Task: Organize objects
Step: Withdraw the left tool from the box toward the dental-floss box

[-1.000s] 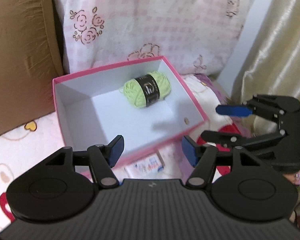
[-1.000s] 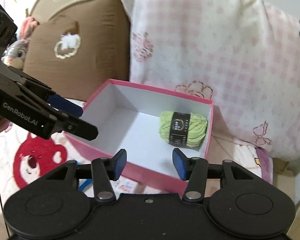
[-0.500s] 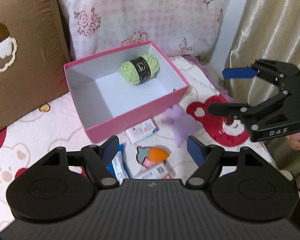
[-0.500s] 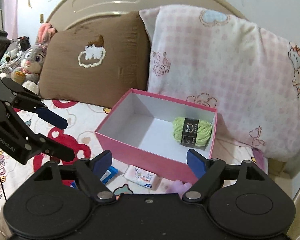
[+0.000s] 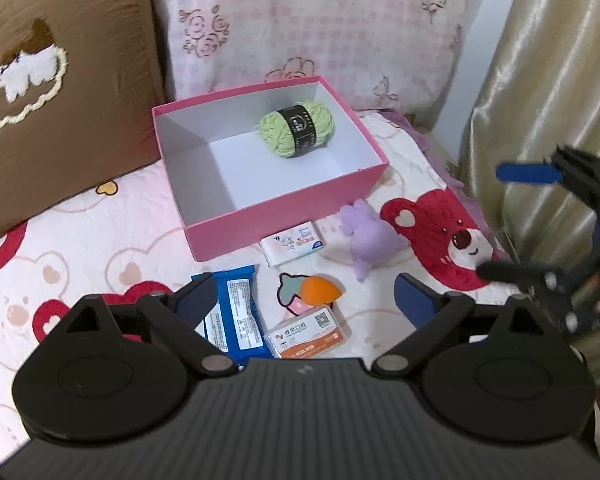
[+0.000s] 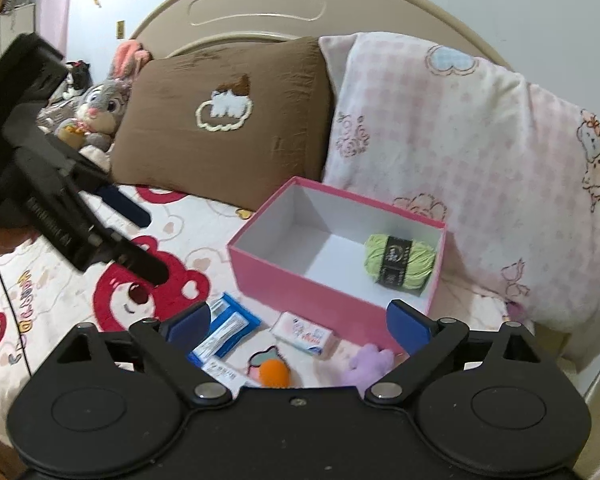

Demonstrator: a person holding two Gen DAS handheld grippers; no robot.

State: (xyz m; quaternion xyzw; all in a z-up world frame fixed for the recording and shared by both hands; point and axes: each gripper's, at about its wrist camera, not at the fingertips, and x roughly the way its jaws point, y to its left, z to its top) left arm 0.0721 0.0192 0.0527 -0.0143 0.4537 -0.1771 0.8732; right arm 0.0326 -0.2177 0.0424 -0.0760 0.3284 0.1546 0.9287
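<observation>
Yarn (image 5: pixel 297 128) lies inside the pink box (image 5: pixel 288 208) on the bed (image 5: pixel 100 232), well beyond both sets of fingers. The left gripper (image 5: pixel 305 300) has its fingers (image 5: pixel 196 300) spreading apart with nothing gripped; past and between them lie a blue packet (image 5: pixel 236 312), a card (image 5: pixel 308 334), an orange sponge (image 5: pixel 320 290), a tissue pack (image 5: pixel 294 242) and a purple toy (image 5: pixel 368 240). The right gripper (image 6: pixel 298 322) is likewise widening and empty, above the same items.

Chinese characters, a QR code and the digits "3099" are printed on an orange-and-white card pack (image 5: pixel 308 333). Lettering on the yarn band (image 5: pixel 302 129) is too small to be read.
</observation>
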